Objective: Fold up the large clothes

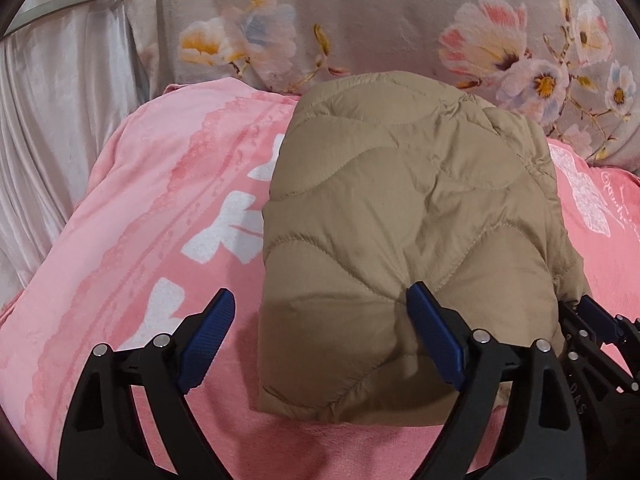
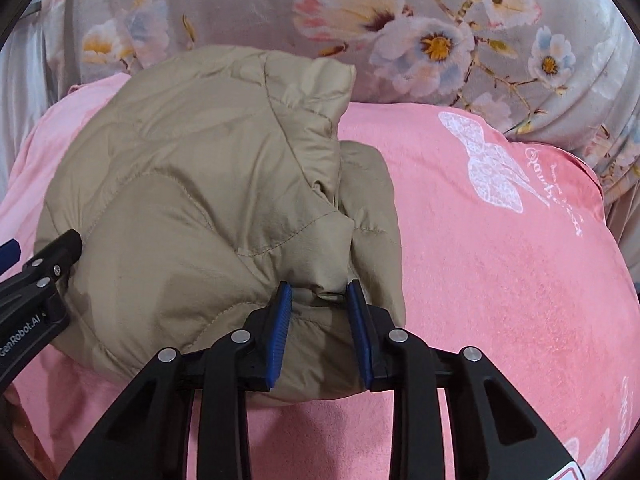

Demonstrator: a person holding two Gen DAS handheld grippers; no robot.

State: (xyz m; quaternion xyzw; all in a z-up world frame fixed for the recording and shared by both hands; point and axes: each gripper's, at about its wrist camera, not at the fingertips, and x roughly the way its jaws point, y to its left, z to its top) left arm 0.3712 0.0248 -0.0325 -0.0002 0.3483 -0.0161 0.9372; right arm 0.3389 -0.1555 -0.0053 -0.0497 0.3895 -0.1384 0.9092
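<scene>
A tan quilted jacket (image 1: 408,240) lies folded into a compact bundle on a pink blanket (image 1: 152,216). It also shows in the right wrist view (image 2: 192,208). My left gripper (image 1: 320,340) is open, its jaws wide apart over the bundle's near left corner, the right finger resting on the fabric. My right gripper (image 2: 320,332) is shut on a fold of the jacket at the bundle's near right edge. The right gripper shows at the right edge of the left wrist view (image 1: 600,332), and the left gripper at the left edge of the right wrist view (image 2: 36,276).
The pink blanket (image 2: 500,264) with white butterfly prints covers the surface around the jacket. A grey floral cushion or sheet (image 1: 400,20) rises behind it. White satin fabric (image 1: 52,120) hangs at the far left.
</scene>
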